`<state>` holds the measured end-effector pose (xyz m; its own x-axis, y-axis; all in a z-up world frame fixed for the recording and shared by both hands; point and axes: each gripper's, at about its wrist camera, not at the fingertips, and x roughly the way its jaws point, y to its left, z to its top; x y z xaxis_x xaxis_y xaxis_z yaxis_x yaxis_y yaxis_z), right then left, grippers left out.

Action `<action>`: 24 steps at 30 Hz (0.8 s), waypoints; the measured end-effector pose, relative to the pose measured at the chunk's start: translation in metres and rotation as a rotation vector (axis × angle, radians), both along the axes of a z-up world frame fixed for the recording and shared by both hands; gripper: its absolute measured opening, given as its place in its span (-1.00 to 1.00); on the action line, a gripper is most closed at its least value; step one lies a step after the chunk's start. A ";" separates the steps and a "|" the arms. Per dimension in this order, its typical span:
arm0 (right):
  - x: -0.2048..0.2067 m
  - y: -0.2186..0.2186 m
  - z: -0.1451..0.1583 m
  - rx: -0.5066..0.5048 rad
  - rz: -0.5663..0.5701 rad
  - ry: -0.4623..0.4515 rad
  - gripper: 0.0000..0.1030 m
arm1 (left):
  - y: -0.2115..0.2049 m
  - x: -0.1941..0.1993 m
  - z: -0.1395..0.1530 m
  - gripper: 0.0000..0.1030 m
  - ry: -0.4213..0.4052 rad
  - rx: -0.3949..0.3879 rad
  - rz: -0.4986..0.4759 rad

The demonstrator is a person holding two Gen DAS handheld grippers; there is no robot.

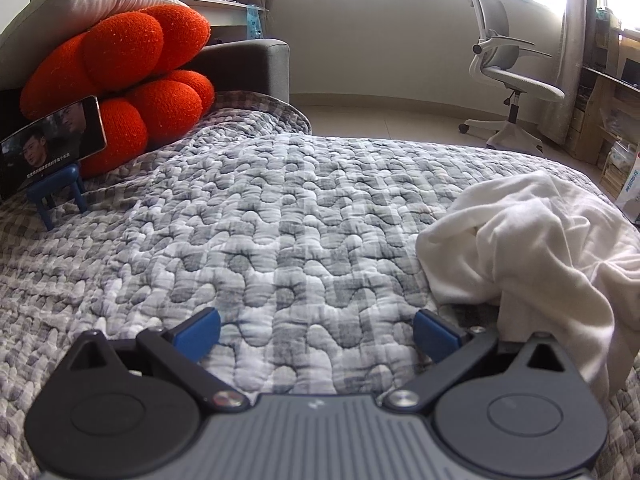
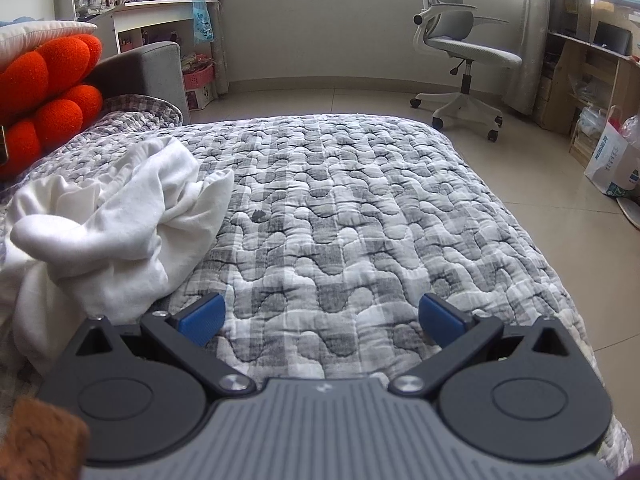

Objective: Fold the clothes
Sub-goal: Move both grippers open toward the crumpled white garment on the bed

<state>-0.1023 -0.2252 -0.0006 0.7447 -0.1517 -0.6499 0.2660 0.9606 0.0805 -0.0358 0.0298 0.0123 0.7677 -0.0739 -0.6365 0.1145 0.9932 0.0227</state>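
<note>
Left wrist view: white garment (image 1: pixel 532 248) crumpled on bed (image 1: pixel 280 216), just right of left gripper (image 1: pixel 316 334); right gripper (image 2: pixel 320 322) has it to its left. Both fingers apart, empty. Left looks nearer.

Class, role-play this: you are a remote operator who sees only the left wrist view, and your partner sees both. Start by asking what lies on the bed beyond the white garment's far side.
Operator: What lies beyond the white garment?
Observer: Bare quilt; a small dark spot sits just past the cloth.
Operator: Where is the right gripper?
Observer: Open and empty over the quilt, with the garment beside its left finger.
Operator: Anything on the floor past my bag?
Observer: Yes, the bag has red handles, and the office chair stands beyond the bed's end.
</note>
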 end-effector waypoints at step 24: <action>-0.008 -0.004 0.085 0.042 0.305 -0.163 -0.85 | 0.001 0.001 0.028 0.99 -0.006 -0.092 -0.162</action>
